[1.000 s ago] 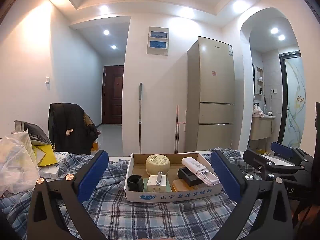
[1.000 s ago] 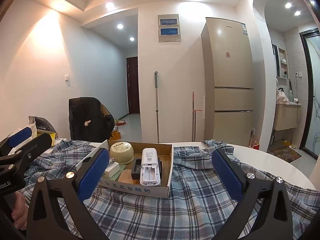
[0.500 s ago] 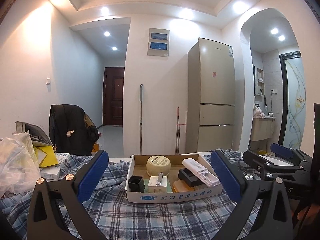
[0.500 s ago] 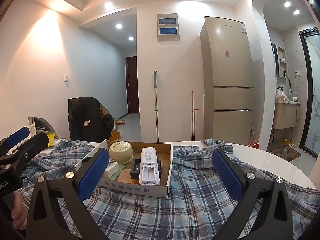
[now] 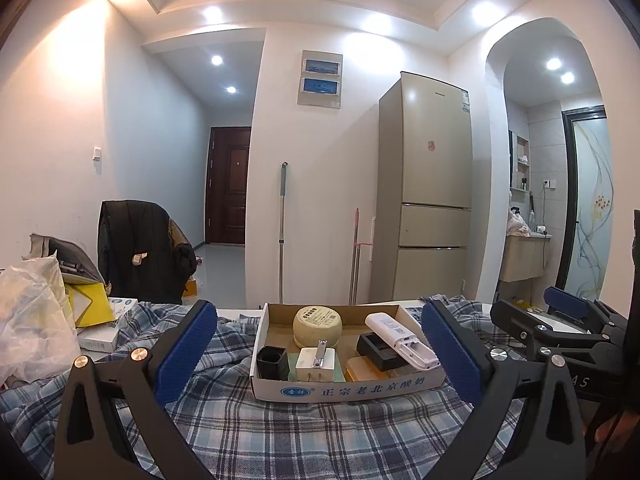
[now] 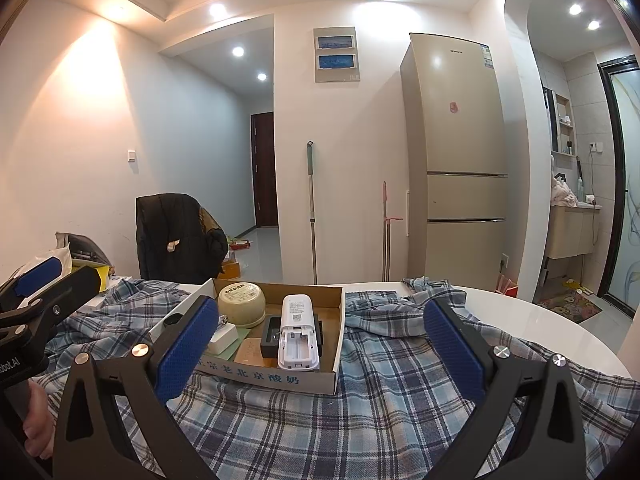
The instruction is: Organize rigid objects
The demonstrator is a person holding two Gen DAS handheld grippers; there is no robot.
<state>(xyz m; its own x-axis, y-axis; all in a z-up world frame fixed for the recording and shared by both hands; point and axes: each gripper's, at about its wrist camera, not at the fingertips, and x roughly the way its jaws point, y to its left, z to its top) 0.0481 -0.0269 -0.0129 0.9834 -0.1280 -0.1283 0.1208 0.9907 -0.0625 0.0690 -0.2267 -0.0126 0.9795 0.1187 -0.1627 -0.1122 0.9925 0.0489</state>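
Pre-grasp: left claw (image 5: 316, 354) and right claw (image 6: 318, 344) both wide and empty, short of the cardboard box (image 5: 348, 390) mid-desk on plaid cloth; next pick probably the white remote (image 6: 299, 332) atop, tilted.

The front wall of the cardboard box (image 5: 344, 390) carries a blue oval logo and blue Chinese print, 正宗老北京酸奶; the right wrist view shows its end, 老北京酸奶. The left hand-held gripper (image 6: 24, 320), at the left edge of the right wrist view, bears white letters ending "bot.AI". The right hand-held gripper (image 5: 560, 332), in the left wrist view, shows "AS". The labels on the round tin (image 5: 318, 324), the remote control (image 6: 298, 330) and the fridge (image 6: 456, 160) are too small to read.
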